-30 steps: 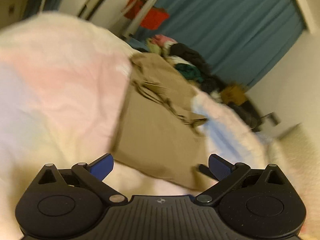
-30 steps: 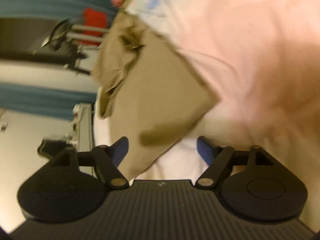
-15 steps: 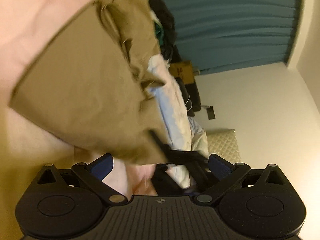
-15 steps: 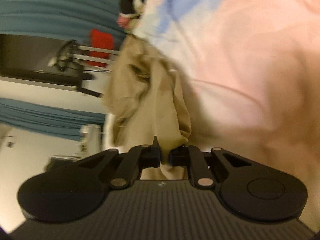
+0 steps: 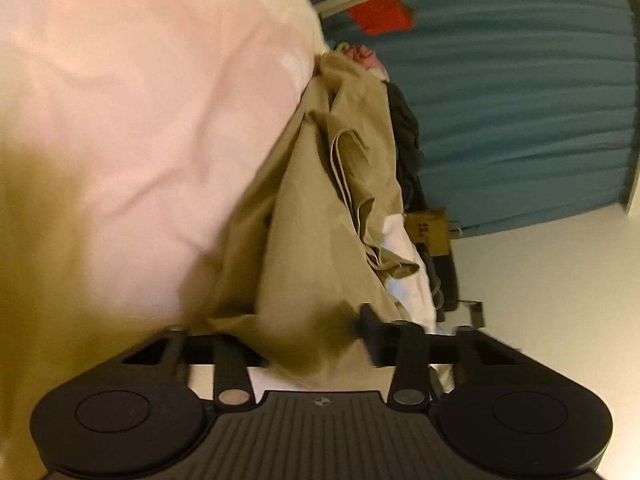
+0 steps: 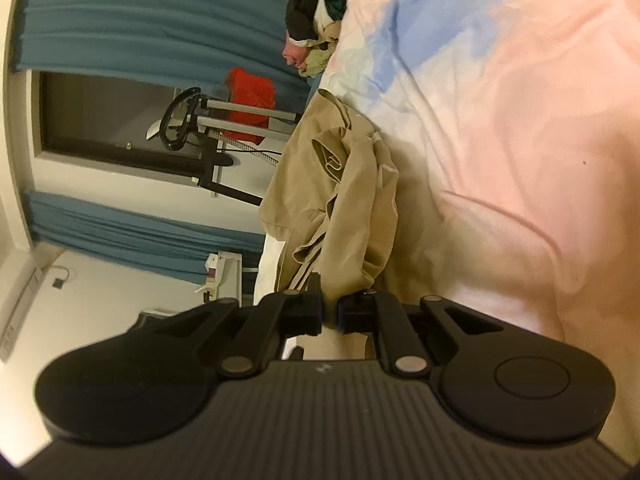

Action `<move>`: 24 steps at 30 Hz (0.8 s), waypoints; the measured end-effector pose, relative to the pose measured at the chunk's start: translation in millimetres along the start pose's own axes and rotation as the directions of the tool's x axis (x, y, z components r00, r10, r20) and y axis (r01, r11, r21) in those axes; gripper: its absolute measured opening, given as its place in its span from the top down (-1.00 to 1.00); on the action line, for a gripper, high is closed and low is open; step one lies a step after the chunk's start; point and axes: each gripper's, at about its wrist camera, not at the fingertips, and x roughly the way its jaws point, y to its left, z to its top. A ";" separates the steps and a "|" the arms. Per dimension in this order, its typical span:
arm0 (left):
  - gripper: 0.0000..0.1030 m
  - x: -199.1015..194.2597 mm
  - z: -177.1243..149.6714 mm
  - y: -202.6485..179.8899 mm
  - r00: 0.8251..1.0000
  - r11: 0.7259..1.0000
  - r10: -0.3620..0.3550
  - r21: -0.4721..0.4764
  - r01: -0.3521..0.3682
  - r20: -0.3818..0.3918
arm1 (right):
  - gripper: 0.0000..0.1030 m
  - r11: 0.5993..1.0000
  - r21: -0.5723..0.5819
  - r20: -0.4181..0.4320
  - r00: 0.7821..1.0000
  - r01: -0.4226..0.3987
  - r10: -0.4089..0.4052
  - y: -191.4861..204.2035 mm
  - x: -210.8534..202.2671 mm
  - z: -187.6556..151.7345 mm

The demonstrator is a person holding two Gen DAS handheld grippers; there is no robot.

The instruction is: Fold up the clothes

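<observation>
A tan garment (image 5: 320,240) lies partly lifted on a pink and blue bedspread (image 5: 140,120). My left gripper (image 5: 316,340) has its fingers closed in on a bunched corner of the cloth, which fills the gap and hides the left finger tip. In the right wrist view the same tan garment (image 6: 352,208) hangs in folds from my right gripper (image 6: 330,314), which is shut on its edge. The bedspread (image 6: 520,140) lies to the right of it.
A heap of dark, green and pink clothes (image 6: 316,12) lies at the far end of the bed. Teal curtains (image 5: 520,100) hang behind. An exercise machine with a red cloth on it (image 6: 240,116) stands by the window. A cardboard box (image 5: 430,230) sits by the wall.
My right gripper closed on the garment's edge and lifted it. My left gripper went from wide open to closed on another corner of the cloth. Both views have rolled sideways.
</observation>
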 end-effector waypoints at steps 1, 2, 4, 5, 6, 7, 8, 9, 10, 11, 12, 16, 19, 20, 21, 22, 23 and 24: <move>0.64 -3.0 -0.4 -2.1 1.000 1.000 0.005 0.027 -0.006 0.020 | 0.81 1.000 -0.008 0.000 1.000 0.003 -0.003 0.2 0.3 0.2; 0.73 -6.1 -1.9 -4.6 0.999 0.999 0.007 0.050 -0.009 0.040 | 0.81 1.000 -0.014 -0.001 1.000 0.007 -0.007 0.3 0.5 0.0; 0.81 -14.0 -7.6 -9.2 0.997 0.998 0.003 0.068 -0.008 0.073 | 0.81 0.999 -0.036 -0.002 1.000 0.015 -0.015 1.3 -0.6 -3.4; 0.83 -21.1 -9.2 -11.9 0.996 0.997 -0.002 0.073 -0.004 0.087 | 0.81 0.998 -0.054 -0.001 1.000 0.023 -0.023 2.1 -1.1 -6.2; 0.84 -30.4 -9.3 -15.5 0.995 0.997 -0.010 0.079 0.001 0.102 | 0.81 0.997 -0.070 0.000 1.000 0.031 -0.031 2.9 -1.7 -9.1; 0.85 -39.6 -9.4 -19.1 0.993 0.996 -0.017 0.085 0.007 0.117 | 0.81 0.996 -0.082 -0.002 0.999 0.039 -0.039 4.0 -2.6 -12.1; 0.87 -48.3 -10.3 -21.6 0.992 0.996 -0.025 0.088 0.014 0.127 | 0.81 0.995 -0.093 -0.004 0.999 0.045 -0.046 5.2 -3.8 -15.0; 0.88 -56.5 -12.0 -22.9 0.991 0.996 -0.033 0.087 0.022 0.132 | 0.81 0.994 -0.100 -0.004 0.999 0.048 -0.049 7.0 -6.4 -17.6; 0.89 -64.6 -14.4 -25.3 0.990 0.996 -0.040 0.091 0.027 0.136 | 0.81 0.993 -0.106 -0.003 0.999 0.046 -0.047 9.4 -10.7 -20.5; 0.89 -72.6 -17.6 -28.9 0.989 0.995 -0.044 0.099 0.030 0.139 | 0.81 0.993 -0.115 -0.003 0.999 0.040 -0.040 12.7 -15.9 -23.4; 0.89 -81.3 -21.6 -33.6 0.989 0.993 -0.046 0.113 0.030 0.142 | 0.81 0.991 -0.127 -0.004 0.999 0.033 -0.034 17.1 -22.4 -26.4; 0.89 -113.9 -42.8 -60.2 0.988 0.980 -0.047 0.198 0.017 0.147 | 0.81 0.986 -0.169 -0.003 1.000 0.012 -0.012 33.4 -52.7 -39.7; 0.89 -144.8 -78.7 -69.9 0.990 0.968 -0.039 0.251 0.003 0.139 | 0.80 0.975 -0.221 0.043 0.999 0.024 -0.014 37.9 -91.3 -62.6; 0.89 -154.1 -90.4 -70.7 0.990 0.967 -0.034 0.257 -0.002 0.135 | 0.80 0.973 -0.228 0.061 0.998 0.031 -0.017 36.8 -105.3 -72.4; 0.89 -162.4 -101.7 -68.9 0.991 0.968 -0.026 0.250 -0.007 0.128 | 0.80 0.975 -0.218 0.069 0.997 0.032 -0.017 33.4 -118.6 -81.9; 0.89 -172.1 -113.4 -66.6 0.993 0.970 -0.021 0.244 -0.009 0.120 | 0.80 0.979 -0.200 0.075 0.997 0.027 -0.012 28.7 -133.2 -91.4; 0.89 -183.0 -125.5 -64.3 0.994 0.972 -0.020 0.235 -0.006 0.111 | 0.80 0.983 -0.184 0.081 0.997 0.023 -0.008 24.7 -147.1 -100.1; 0.89 -191.6 -135.1 -63.5 0.994 0.974 -0.021 0.228 -0.004 0.109 | 0.80 0.984 -0.177 0.087 0.996 0.022 -0.006 23.5 -156.5 -105.4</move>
